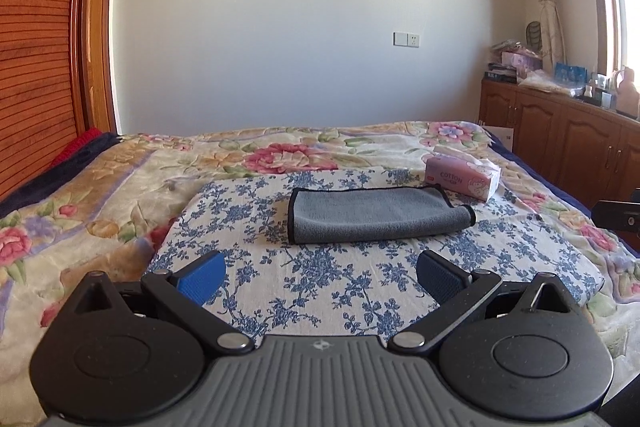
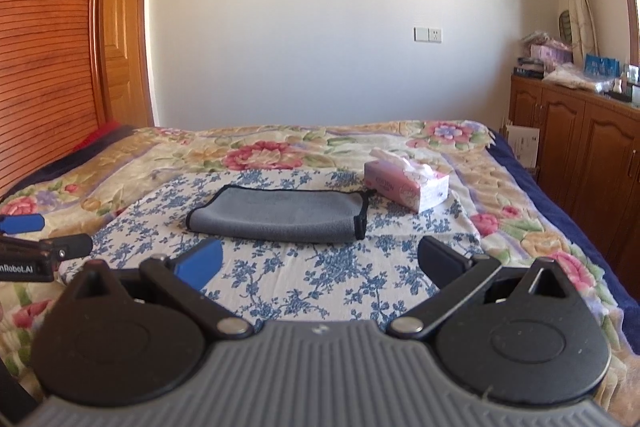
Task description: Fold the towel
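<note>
A grey towel [image 1: 372, 215] with black trim lies folded on a blue-and-white floral cloth [image 1: 320, 279] on the bed. It also shows in the right wrist view [image 2: 284, 215]. My left gripper [image 1: 320, 275] is open and empty, held back from the towel's near edge. My right gripper [image 2: 320, 263] is open and empty, also short of the towel. The left gripper's fingers [image 2: 24, 223] show at the left edge of the right wrist view.
A pink tissue box [image 1: 464, 179] sits on the bed just right of and behind the towel, also in the right wrist view [image 2: 404, 187]. A wooden cabinet [image 1: 560, 131] stands at the right, a wooden headboard [image 1: 36, 67] at the left.
</note>
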A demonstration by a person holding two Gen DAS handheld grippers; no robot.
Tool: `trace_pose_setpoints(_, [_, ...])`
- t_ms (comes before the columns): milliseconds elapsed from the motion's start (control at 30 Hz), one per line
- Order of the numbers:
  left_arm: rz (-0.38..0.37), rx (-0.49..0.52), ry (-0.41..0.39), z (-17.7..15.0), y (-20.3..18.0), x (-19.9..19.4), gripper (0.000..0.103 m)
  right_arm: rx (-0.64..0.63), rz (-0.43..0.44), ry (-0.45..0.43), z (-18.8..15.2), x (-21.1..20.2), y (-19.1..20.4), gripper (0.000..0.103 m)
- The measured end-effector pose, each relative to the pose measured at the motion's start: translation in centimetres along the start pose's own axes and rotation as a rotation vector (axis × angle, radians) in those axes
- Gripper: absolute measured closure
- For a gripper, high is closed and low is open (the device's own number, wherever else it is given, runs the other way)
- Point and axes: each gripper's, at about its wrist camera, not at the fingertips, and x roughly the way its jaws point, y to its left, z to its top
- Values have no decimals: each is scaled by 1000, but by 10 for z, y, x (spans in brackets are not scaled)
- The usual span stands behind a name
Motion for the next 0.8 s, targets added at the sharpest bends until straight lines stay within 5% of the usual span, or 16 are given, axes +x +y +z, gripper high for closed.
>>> trace_pose_setpoints(800, [25, 41, -94, 4, -8, -11, 0, 13, -60, -100, 1, -8, -4, 0])
